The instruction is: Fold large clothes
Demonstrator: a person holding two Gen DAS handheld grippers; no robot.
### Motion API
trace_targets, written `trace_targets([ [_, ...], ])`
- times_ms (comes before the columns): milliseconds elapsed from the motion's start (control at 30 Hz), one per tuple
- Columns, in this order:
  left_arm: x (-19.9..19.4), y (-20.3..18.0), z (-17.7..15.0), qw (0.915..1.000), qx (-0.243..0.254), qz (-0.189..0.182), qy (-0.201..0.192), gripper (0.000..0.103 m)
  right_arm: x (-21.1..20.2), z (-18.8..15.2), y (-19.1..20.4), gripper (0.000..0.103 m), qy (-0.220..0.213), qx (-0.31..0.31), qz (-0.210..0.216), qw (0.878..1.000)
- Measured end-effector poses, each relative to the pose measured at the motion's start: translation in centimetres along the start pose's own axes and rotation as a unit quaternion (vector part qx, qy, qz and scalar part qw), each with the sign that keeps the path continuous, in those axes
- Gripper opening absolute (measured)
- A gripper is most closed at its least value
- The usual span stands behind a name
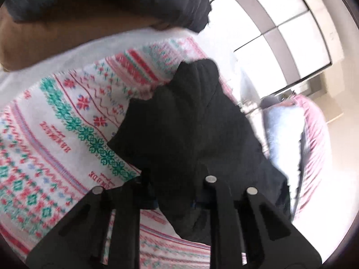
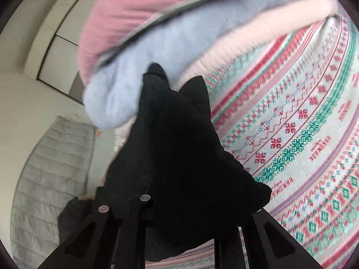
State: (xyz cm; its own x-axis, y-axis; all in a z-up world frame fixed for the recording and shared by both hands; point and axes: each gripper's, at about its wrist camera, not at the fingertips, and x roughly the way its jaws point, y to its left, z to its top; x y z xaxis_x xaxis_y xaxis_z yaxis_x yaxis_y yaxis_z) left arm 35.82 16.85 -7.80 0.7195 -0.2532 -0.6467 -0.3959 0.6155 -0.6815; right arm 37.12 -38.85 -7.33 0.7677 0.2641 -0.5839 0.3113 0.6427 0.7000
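- My left tool (image 1: 177, 192) is closed on a bunch of the black garment (image 1: 190, 134); the cloth rises straight out of the jaws and fills the middle of the left wrist view.
- My right tool (image 2: 179, 206) is likewise clamped on the black garment (image 2: 175, 148), the dark cloth heaped over the fingers and running forward, away from the camera.
- The garment hangs between my two hands, lifted just above the bed's patterned cover (image 1: 67, 116), which spreads under and to the outer side of each tool.
- In both views the cloth's long axis runs forward along the fingers, narrowing to a peaked end that points away from me; in the right view there are two such peaks.
- Neither hand looks nearer: each has its own edge, so I judge the stretch between them to be the fold line.
- Beyond the garment lies a pile of soft things, pale blue fleece (image 2: 125, 89) and pink fabric (image 2: 134, 9); the far tips of the black cloth reach toward that pile, so I judge there is little room to lay it forward.
- Both views are blurred, so which part of the garment I hold I cannot tell.
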Motion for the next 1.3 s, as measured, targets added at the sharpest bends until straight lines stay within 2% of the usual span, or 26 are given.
trace_targets([
  [133, -5.2, -1.1, -0.7, 0.9998, 0.02, -0.001, -0.004, 0.019, -4.6, -1.6, 1.9, 0.016, -0.024, -0.049, 0.006, 0.998],
  [233, -9.3, -0.3, -2.4, 0.9996, 0.025, -0.01, 0.005, 0.019, -9.9, -3.8, 0.9, 0.016, -0.033, -0.054, 0.035, 0.997],
  [300, -10.5, 1.2, -4.0, 0.9994, 0.029, 0.003, 0.021, 0.022, -11.9, -5.1, -0.7, 0.017, -0.023, -0.045, 0.04, 0.998],
  [333, -10.3, 1.9, -4.9, 0.9988, 0.028, 0.019, 0.036, 0.026, -12.3, -5.7, -1.6, 0.017, -0.013, -0.037, 0.031, 0.999],
  [400, -8.6, 3.9, -6.1, 0.9952, 0.01, 0.06, 0.077, 0.031, -10.8, -7.1, -4.7, 0.021, 0.035, -0.019, -0.01, 0.999],
  [433, -7.1, 5.0, -6.4, 0.9907, 0.002, 0.08, 0.111, 0.038, -9.5, -7.8, -6.8, 0.023, 0.069, 0.0, -0.034, 0.997],
  [467, -6.1, 5.7, -6.6, 0.9864, -0.007, 0.091, 0.137, 0.043, -8.1, -8.3, -8.8, 0.031, 0.105, 0.026, -0.058, 0.992],
  [500, -5.7, 6.5, -6.5, 0.9827, -0.019, 0.093, 0.159, 0.047, -7.4, -8.5, -10.0, 0.039, 0.124, 0.04, -0.068, 0.989],
  [533, -5.9, 6.6, -6.3, 0.9817, -0.019, 0.086, 0.169, 0.047, -7.1, -8.6, -10.8, 0.042, 0.133, 0.043, -0.066, 0.988],
  [600, -7.2, 6.2, -5.6, 0.9815, -0.003, 0.086, 0.171, 0.047, -7.7, -8.2, -10.3, 0.044, 0.13, 0.0, -0.059, 0.99],
  [667, -9.2, 5.7, -4.6, 0.9822, 0.002, 0.087, 0.166, 0.05, -8.0, -7.6, -8.7, 0.044, 0.141, -0.063, -0.062, 0.986],
  [733, -10.4, 5.1, -3.7, 0.9841, 0.019, 0.079, 0.158, 0.058, -7.8, -6.7, -7.4, 0.044, 0.156, -0.099, -0.061, 0.981],
  [867, -9.7, 4.4, -1.2, 0.9837, 0.037, 0.083, 0.155, 0.06, -7.3, -5.6, -5.1, 0.046, 0.207, -0.178, -0.061, 0.96],
  [933, -9.9, 4.8, -0.6, 0.9849, 0.038, 0.083, 0.147, 0.06, -7.2, -5.4, -5.6, 0.048, 0.231, -0.184, -0.057, 0.954],
  [1033, -10.4, 4.7, 0.5, 0.987, 0.049, 0.065, 0.138, 0.06, -8.6, -4.4, -9.4, 0.053, 0.237, -0.12, -0.006, 0.964],
  [1067, -10.2, 4.1, 0.9, 0.9875, 0.06, 0.068, 0.129, 0.06, -8.9, -3.9, -10.4, 0.055, 0.232, -0.105, -0.005, 0.967],
  [1133, -8.9, 2.6, 1.5, 0.9847, 0.098, 0.084, 0.118, 0.063, -8.9, -2.7, -11.3, 0.058, 0.206, -0.114, -0.054, 0.97],
  [1167, -7.8, 1.8, 1.8, 0.9821, 0.116, 0.087, 0.12, 0.065, -8.6, -1.8, -11.3, 0.058, 0.195, -0.126, -0.092, 0.968],
  [1200, -6.0, 0.8, 2.2, 0.9778, 0.136, 0.088, 0.133, 0.066, -8.0, -0.7, -10.6, 0.058, 0.186, -0.134, -0.103, 0.968],
  [1233, -3.6, -0.3, 2.7, 0.9731, 0.15, 0.092, 0.15, 0.066, -7.3, 0.5, -9.5, 0.058, 0.18, -0.145, -0.088, 0.969],
  [1300, -1.2, -1.6, 3.6, 0.9714, 0.161, 0.102, 0.141, 0.066, -5.6, 2.7, -6.8, 0.058, 0.168, -0.168, -0.039, 0.971],
])
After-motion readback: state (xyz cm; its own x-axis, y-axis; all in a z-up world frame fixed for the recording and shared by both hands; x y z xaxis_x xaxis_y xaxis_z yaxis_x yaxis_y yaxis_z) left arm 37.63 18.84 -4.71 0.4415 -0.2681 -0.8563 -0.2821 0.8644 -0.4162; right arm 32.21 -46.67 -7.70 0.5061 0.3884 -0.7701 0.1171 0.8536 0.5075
